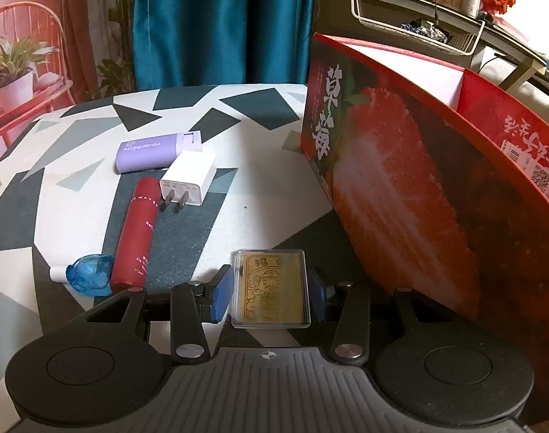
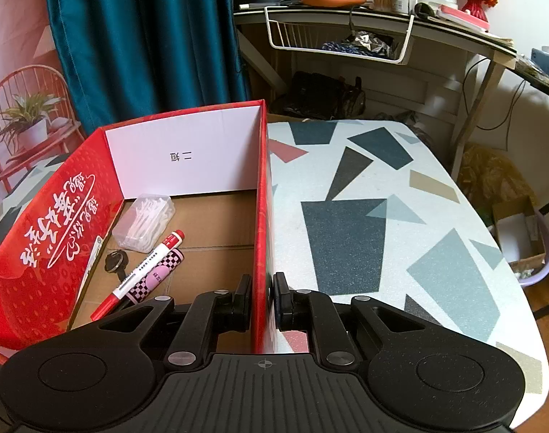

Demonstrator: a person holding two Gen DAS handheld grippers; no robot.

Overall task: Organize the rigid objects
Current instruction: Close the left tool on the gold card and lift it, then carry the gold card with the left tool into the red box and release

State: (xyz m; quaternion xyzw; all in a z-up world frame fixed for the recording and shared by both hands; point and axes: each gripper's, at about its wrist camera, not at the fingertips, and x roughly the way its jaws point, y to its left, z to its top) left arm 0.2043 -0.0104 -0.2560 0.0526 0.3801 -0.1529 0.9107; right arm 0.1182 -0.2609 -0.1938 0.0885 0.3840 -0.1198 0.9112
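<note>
Straddling a gold picture card in a clear plastic case (image 1: 271, 288), the left gripper (image 1: 271, 294) stands partly open: its left blue pad (image 1: 220, 297) sits just beside the case edge with a thin gap showing, and contact at the other pad cannot be confirmed. The card lies flat near the front edge of the table with the white, grey and dark geometric-patterned top (image 1: 238, 216).

The right gripper (image 2: 263, 301) is clamped shut on the right-hand wall of the open red cardboard box printed with a strawberry (image 2: 262, 216), one finger inside the box and one outside.

Inside the box, on its brown floor, lie a clear plastic case of white floss picks (image 2: 144, 222), a red-and-white marker pen (image 2: 141, 276), a pink-and-black checkered tube (image 2: 159, 274) just beside the pen, and a small black round-headed item (image 2: 115, 261).

On the table left of the card lie a dark red cylindrical tube (image 1: 135, 234), a translucent blue plastic piece (image 1: 90, 274) at its near end, a white plug-in charger with two prongs (image 1: 188, 178), and a lilac rectangular box (image 1: 155, 151) towards the far edge. The box stands at the table's right side.
</note>
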